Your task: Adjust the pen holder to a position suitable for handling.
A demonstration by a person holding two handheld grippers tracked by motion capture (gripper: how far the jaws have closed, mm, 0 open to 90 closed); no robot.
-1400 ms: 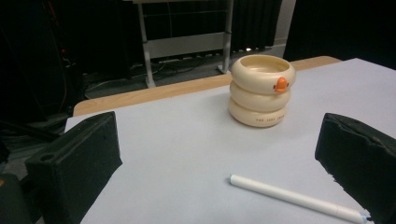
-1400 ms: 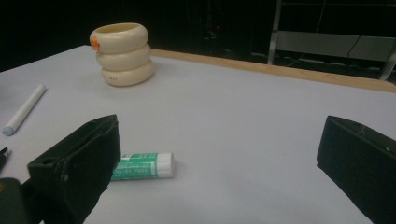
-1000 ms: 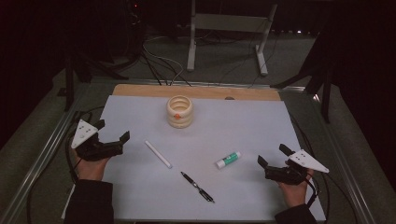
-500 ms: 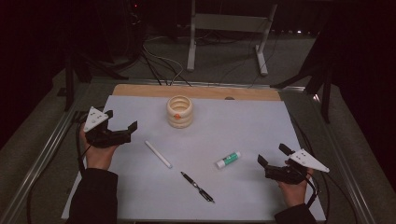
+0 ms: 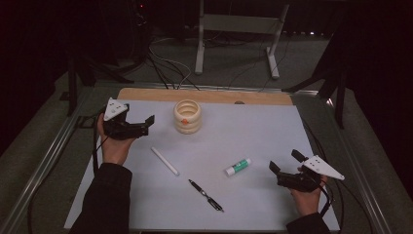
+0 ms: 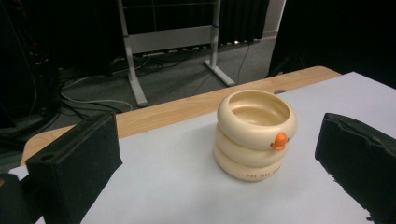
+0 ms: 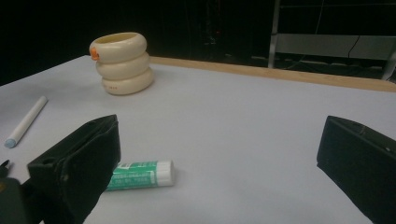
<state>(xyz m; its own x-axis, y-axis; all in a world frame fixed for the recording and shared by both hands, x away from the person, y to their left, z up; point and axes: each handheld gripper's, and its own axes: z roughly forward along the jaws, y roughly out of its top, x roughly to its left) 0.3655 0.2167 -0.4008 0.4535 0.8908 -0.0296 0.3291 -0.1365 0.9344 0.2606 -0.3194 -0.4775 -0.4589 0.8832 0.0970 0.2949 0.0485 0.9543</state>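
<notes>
White paper covers the table (image 5: 253,141), dark room beyond. Your left gripper (image 5: 144,124), jaws wide and empty, is lined up on the cream ringed holder (image 5: 187,116) at the far left-centre, near but not touching. This looks like the approach: next, close in around the holder. Your right gripper (image 5: 280,165) rests wide open near the glue stick (image 5: 237,166).

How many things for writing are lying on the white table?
2. A white marker lies left of the middle, in front of the cream ring-shaped cup. A black pen lies nearer the person. The green-and-white tube beside them looks like a glue stick, not counted.
</notes>
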